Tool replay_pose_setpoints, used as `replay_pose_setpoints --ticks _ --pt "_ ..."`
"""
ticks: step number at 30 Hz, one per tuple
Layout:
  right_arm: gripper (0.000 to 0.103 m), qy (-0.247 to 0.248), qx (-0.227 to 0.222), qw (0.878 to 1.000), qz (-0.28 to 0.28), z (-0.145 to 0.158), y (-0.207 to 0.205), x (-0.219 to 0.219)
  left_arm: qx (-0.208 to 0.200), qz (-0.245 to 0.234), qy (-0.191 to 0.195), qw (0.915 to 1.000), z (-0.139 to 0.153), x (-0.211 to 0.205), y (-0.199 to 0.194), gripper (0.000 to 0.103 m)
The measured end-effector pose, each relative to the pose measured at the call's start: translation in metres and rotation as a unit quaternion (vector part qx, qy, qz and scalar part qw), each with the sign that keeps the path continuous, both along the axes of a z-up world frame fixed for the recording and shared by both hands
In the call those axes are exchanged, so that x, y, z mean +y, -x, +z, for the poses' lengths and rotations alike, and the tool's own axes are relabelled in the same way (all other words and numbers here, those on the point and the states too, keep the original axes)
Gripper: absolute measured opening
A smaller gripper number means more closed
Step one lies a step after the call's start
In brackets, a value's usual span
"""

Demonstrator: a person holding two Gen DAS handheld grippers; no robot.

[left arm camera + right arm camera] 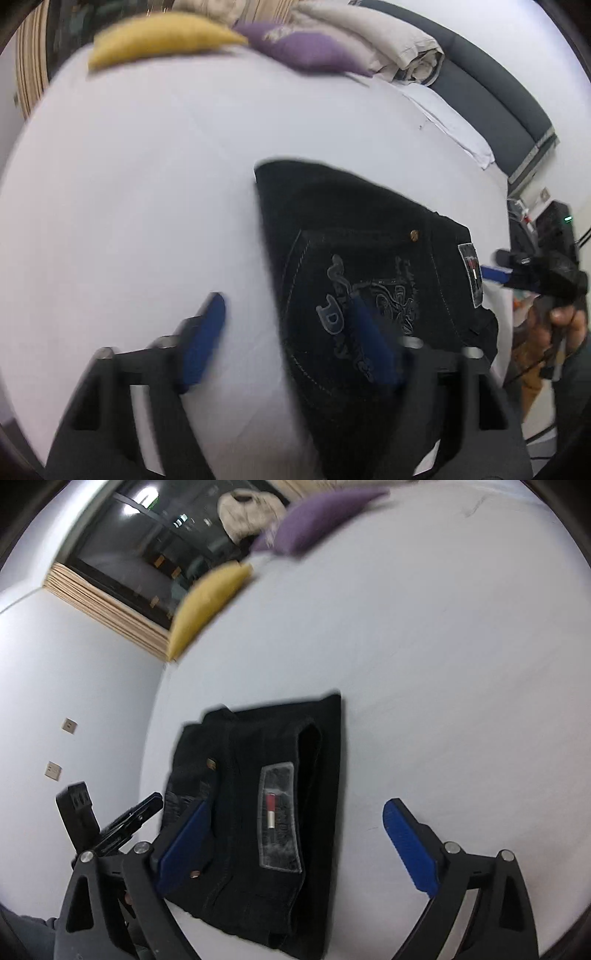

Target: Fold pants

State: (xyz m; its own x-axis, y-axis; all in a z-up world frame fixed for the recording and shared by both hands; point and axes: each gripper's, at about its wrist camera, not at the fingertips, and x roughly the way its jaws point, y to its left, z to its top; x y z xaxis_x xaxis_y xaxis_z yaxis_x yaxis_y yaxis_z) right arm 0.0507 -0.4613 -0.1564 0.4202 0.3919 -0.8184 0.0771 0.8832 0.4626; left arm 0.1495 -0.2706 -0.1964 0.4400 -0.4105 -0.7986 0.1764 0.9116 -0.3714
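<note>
Black jeans lie folded into a compact rectangle on the white bed sheet, back pocket with grey embroidery up. My left gripper is open and empty above the pants' left edge; one blue finger is over the sheet, the other over the pocket. In the right wrist view the folded pants show the waistband label. My right gripper is open and empty, its blue fingers straddling the waistband end. The right gripper also shows in the left wrist view, just beyond the waistband.
A yellow cushion and a purple cushion lie at the far side of the bed, with beige folded bedding and a grey headboard. A dark window and a white wall border the bed.
</note>
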Motion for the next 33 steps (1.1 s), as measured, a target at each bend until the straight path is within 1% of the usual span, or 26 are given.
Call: replay_pose_setpoints --ticks 2,3,4,5,6,7,8,9,11,13,14,19,25,28,31,33 --pt "0.093 -0.017 0.013 1.0 -0.002 -0.012 -0.007 0.0 0.016 -0.017 0.006 0.9997 -0.006 -0.009 -0.004 0.072" --pt "0.091 -0.014 0.009 1.0 0.008 -0.014 -0.01 0.007 0.017 -0.031 -0.002 0.9994 -0.007 -0.016 -0.006 0.072" --pt "0.085 -0.006 0.007 1.0 0.016 -0.022 -0.012 0.011 0.014 -0.045 -0.018 0.9987 -0.008 -0.026 -0.006 0.072" --pt "0.074 0.002 0.011 1.0 0.03 -0.023 -0.014 0.018 0.011 -0.05 -0.025 0.9984 -0.01 -0.03 -0.005 0.072" --pt "0.069 0.006 0.015 0.999 0.036 -0.025 -0.016 0.021 0.01 -0.055 -0.029 0.998 -0.011 -0.035 -0.006 0.071" --pt "0.062 0.019 0.02 0.999 0.039 -0.026 -0.017 0.023 0.01 -0.056 -0.035 0.9978 -0.011 -0.039 -0.007 0.069" --pt "0.056 0.03 0.024 0.998 0.04 -0.026 -0.017 0.021 0.009 -0.056 -0.045 0.9974 -0.01 -0.043 -0.009 0.061" --pt "0.053 0.033 0.026 0.998 0.039 -0.026 -0.019 0.018 0.008 -0.057 -0.052 0.997 -0.009 -0.046 -0.009 0.057" --pt "0.038 0.043 0.029 0.998 0.036 -0.027 -0.02 0.019 0.004 -0.055 -0.067 0.9962 -0.006 -0.049 -0.009 0.04" --pt "0.034 0.054 0.023 0.998 0.038 -0.023 -0.017 0.023 0.004 -0.053 -0.079 0.9955 -0.002 -0.05 -0.007 0.035" --pt "0.032 0.068 0.021 0.997 0.04 -0.02 -0.016 0.027 0.005 -0.053 -0.08 0.9953 0.003 -0.052 -0.008 0.033" --pt "0.025 0.109 0.01 0.993 0.043 -0.008 -0.011 0.043 0.006 -0.054 -0.083 0.9951 0.012 -0.048 -0.008 0.025" --pt "0.02 0.13 -0.012 0.99 0.046 0.018 0.0 0.057 0.005 -0.05 -0.067 0.9965 0.025 -0.034 -0.005 0.02" --pt "0.02 0.134 -0.026 0.989 0.055 0.029 0.0 0.072 0.001 -0.049 -0.058 0.9971 0.034 -0.027 0.0 0.019" --pt "0.02 0.139 -0.039 0.987 0.067 0.045 0.002 0.086 -0.005 -0.045 -0.05 0.9977 0.05 -0.016 0.006 0.018" --pt "0.019 0.137 -0.049 0.986 0.075 0.054 0.002 0.096 -0.016 -0.038 -0.053 0.9978 0.06 -0.006 0.008 0.018"
